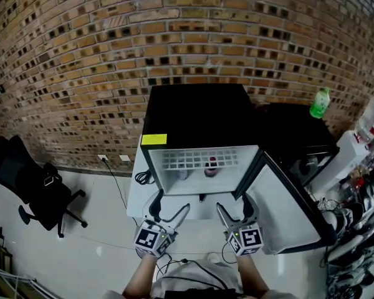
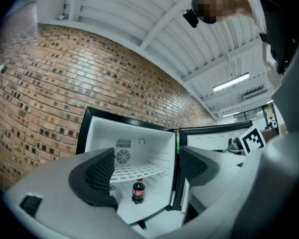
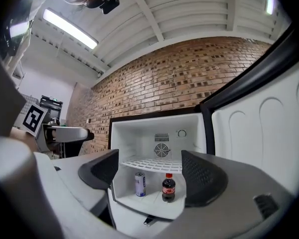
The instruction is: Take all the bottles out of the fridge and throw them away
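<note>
Cola bottle (image 3: 168,187) stands upright on the floor of the open fridge (image 1: 199,114), under the white wire shelf (image 3: 152,164). Its long axis is vertical and the red cap points up. In the right gripper view it is a little right of the middle, low in the frame, and a can (image 3: 140,184) stands just beside it on the left, also upright. The fridge door (image 1: 287,198) hangs open toward the lower right of the head view.

Left gripper (image 1: 172,203) and right gripper (image 1: 233,203) are side by side at the bottom centre of the head view, in front of the fridge and apart from it. Both have the fingers spread wide, with nothing gripped between the pads.

A green bottle (image 1: 320,103) stands upright on a black cabinet at the upper right.
</note>
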`<control>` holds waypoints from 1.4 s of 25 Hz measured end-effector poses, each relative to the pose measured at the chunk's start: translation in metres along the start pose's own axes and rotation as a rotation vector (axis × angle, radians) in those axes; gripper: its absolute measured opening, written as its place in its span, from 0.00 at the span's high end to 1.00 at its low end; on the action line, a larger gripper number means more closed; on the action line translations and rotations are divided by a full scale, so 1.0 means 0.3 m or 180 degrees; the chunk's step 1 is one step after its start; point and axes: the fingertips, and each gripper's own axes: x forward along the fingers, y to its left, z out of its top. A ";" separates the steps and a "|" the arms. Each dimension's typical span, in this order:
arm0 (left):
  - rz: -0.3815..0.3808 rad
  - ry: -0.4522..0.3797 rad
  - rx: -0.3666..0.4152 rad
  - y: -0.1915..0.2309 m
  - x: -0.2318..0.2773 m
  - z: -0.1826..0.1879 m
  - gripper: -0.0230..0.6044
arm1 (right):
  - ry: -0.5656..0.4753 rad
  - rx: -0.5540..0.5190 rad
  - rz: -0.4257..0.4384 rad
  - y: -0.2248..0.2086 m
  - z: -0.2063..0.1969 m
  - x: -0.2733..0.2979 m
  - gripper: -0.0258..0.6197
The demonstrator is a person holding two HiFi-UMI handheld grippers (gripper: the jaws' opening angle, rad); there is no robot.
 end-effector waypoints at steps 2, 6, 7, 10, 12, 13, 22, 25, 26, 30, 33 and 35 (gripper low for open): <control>0.0036 0.0016 -0.0029 0.010 0.003 -0.011 0.33 | 0.0053 0.0034 0.0006 -0.003 -0.030 -0.004 0.31; 0.0051 0.0080 -0.0003 0.015 0.013 -0.030 0.33 | 0.0159 0.0163 0.0077 -0.003 -0.089 0.009 0.33; 0.0045 0.0096 -0.0002 0.013 0.016 -0.036 0.33 | 0.0178 0.0215 0.0096 -0.004 -0.105 0.017 0.34; 0.0043 0.0169 0.0002 0.010 0.019 -0.050 0.33 | 0.0281 0.0339 0.0118 -0.008 -0.175 0.054 0.34; 0.0057 0.0214 -0.0015 0.013 0.017 -0.062 0.33 | 0.0412 0.0379 0.0122 -0.013 -0.242 0.092 0.35; 0.0058 0.0252 -0.0011 0.015 0.016 -0.070 0.33 | 0.0481 0.0394 0.0123 -0.017 -0.278 0.114 0.35; 0.0236 0.0389 -0.0002 0.055 -0.010 -0.094 0.33 | 0.0889 0.0479 0.0146 -0.087 -0.534 0.368 0.37; 0.0410 0.0386 -0.0136 0.069 -0.013 -0.062 0.33 | 0.1022 0.0401 0.0125 -0.121 -0.617 0.472 0.37; 0.0460 0.0398 -0.0157 0.075 -0.017 -0.059 0.33 | 0.1062 0.0380 0.0101 -0.135 -0.641 0.507 0.37; 0.0619 0.0458 -0.0150 0.103 -0.045 -0.070 0.33 | 0.1188 0.0316 -0.0005 -0.191 -0.721 0.636 0.37; 0.0733 0.0497 -0.0158 0.116 -0.060 -0.079 0.33 | 0.1304 0.0289 -0.0043 -0.229 -0.773 0.708 0.37; 0.0814 0.0517 -0.0158 0.129 -0.073 -0.081 0.33 | 0.1385 0.0247 -0.0070 -0.253 -0.817 0.747 0.37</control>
